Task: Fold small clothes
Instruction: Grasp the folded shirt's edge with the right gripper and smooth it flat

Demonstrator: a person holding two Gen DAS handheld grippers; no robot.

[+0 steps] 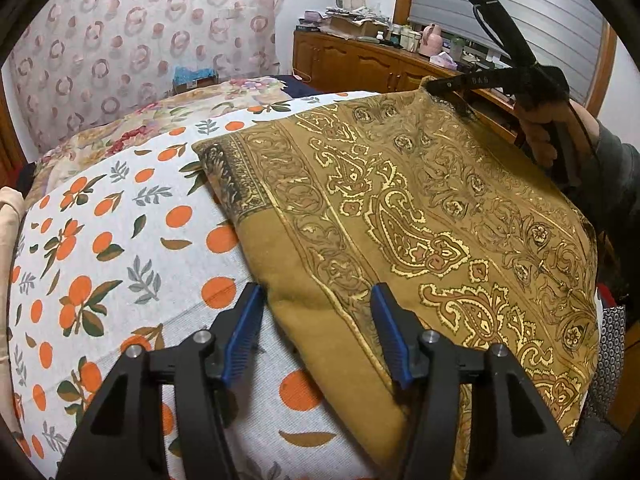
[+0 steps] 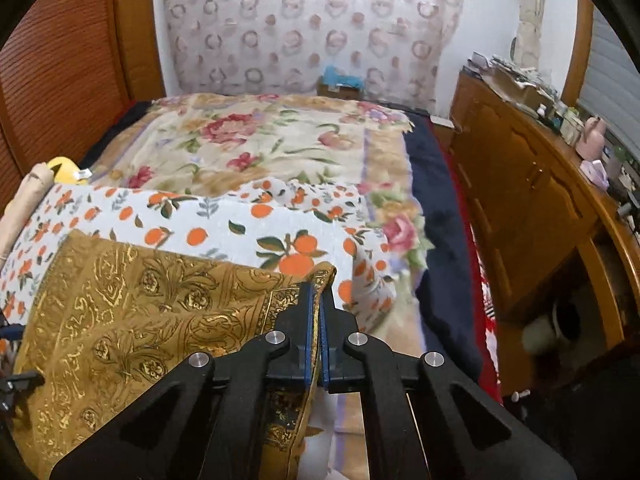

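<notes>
The mustard paisley cloth (image 1: 420, 216) lies partly spread on the orange-print sheet (image 1: 120, 240) that covers the bed. One corner is raised off the sheet.

**Material.** The cloth appears thin, light and limp. It drapes and wrinkles under its own weight and offers no stiffness to push against. The gold print may make the surface slightly slick. Take hold at corners or along the hemmed border, where the doubled edge gives the pads more to bite on.

**Right gripper (image 2: 319, 300).** The jaws are clamped together on a border corner of the cloth. The fabric rises to the fingertips and hangs slack behind and to the left of the tool. In the left wrist view the hand (image 1: 548, 136) holds this tool raised, fingers pointing toward the far edge of the cloth.

**Left gripper (image 1: 318, 300).** The jaws stand spread and hold nothing. The near edge of the cloth lies between and just ahead of the blue pads (image 1: 244, 332). The tool points forward and down at a shallow angle, placed to close on that edge.
</notes>
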